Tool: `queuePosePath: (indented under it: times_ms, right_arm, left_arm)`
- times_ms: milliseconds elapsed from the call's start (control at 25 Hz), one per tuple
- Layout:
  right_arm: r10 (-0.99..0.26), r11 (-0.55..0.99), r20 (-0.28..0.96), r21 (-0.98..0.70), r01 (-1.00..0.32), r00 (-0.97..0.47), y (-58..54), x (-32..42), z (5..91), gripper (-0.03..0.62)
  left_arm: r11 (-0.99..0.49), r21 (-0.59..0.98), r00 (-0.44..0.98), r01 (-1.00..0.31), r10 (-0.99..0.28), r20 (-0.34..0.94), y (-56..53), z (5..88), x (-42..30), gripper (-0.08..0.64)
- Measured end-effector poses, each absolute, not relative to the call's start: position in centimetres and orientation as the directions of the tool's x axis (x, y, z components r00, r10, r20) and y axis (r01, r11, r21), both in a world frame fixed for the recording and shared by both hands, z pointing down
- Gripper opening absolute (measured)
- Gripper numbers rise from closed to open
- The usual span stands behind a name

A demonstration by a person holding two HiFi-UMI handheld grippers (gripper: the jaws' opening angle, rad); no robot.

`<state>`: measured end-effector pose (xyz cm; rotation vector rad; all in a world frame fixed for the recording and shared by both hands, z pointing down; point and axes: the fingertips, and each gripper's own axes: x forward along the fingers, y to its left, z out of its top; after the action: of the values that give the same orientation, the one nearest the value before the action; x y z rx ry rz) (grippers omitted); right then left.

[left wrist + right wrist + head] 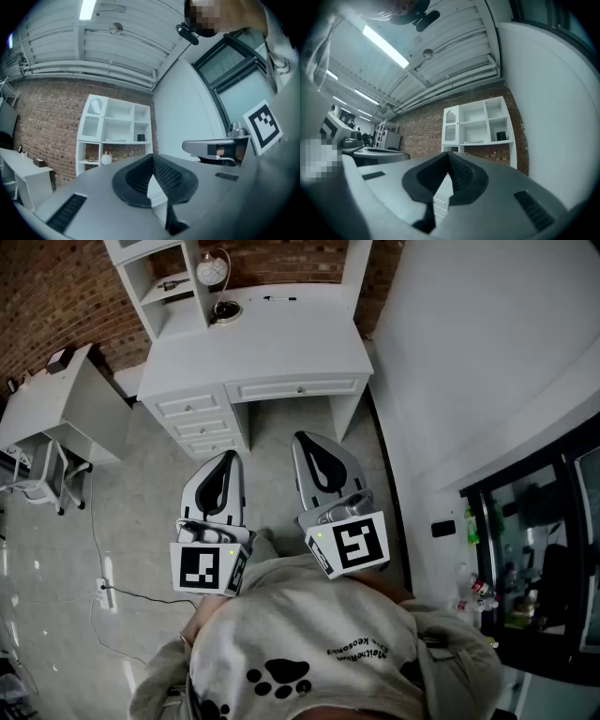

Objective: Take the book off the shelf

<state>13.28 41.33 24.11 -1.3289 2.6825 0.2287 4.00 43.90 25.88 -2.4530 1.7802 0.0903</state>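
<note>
A white shelf unit [141,268] stands on the back left of a white desk [281,338] against a brick wall. In both gripper views it shows open compartments [117,126] [480,124]. A thin pale flat thing [115,139] [476,140] lies in a middle compartment; whether it is the book I cannot tell. My left gripper [228,458] [152,157] and right gripper [302,440] [449,154] are held side by side close to the person's chest. They point toward the desk from well short of it. Both are shut with nothing between the jaws.
A round clock [213,268] and a small dark object [140,137] sit on the shelves. A pen [279,298] lies on the desk, which has drawers [192,426]. A small white table [56,399] and chair [37,474] stand left. A floor cable [103,592] and a dark glass cabinet [544,549] are nearby.
</note>
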Motion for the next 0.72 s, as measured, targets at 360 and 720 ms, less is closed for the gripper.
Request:
queuePosePath:
  times_ms: [360,720]
  right_arm:
    - [-0.789,0.591,-0.174,0.042,-0.805,-0.589,38.2,12.0,24.8,0.015]
    - [-0.798,0.577,-0.161,0.076,-0.813,-0.581,30.4,9.6,24.6,0.017]
  left_arm:
    - [-0.333,-0.026,0.334,-0.943,-0.937,-0.107,40.5,26.4,2.7,0.008]
    - [-0.351,-0.007,0.349,-0.936,-0.93,-0.114,31.8,26.6,0.4,0.009]
